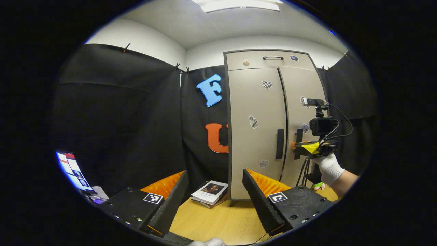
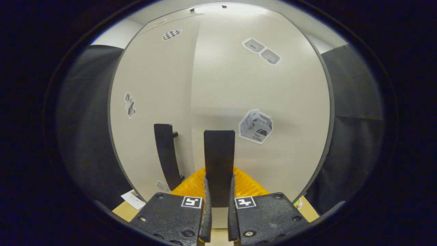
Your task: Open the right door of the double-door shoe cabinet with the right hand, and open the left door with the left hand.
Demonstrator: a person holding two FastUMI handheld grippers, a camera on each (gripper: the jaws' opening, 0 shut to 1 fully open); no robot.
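While the right gripper [image 2: 218, 205] pinches the right door handle [image 2: 219, 160] between both fingers, we're on step one: right door [image 2: 266, 102] looks shut or barely cracked. Next move, we judge: pull back w/ a swing about the hinge. Left gripper [image 1: 215, 191] hangs spread wide, well apart from the left door handle [image 1: 280, 144]. Shoe cabinet [image 1: 256, 119] stands on a wood desk [image 1: 218, 222], books [image 1: 210, 193] just beside it; black cloth walls around.
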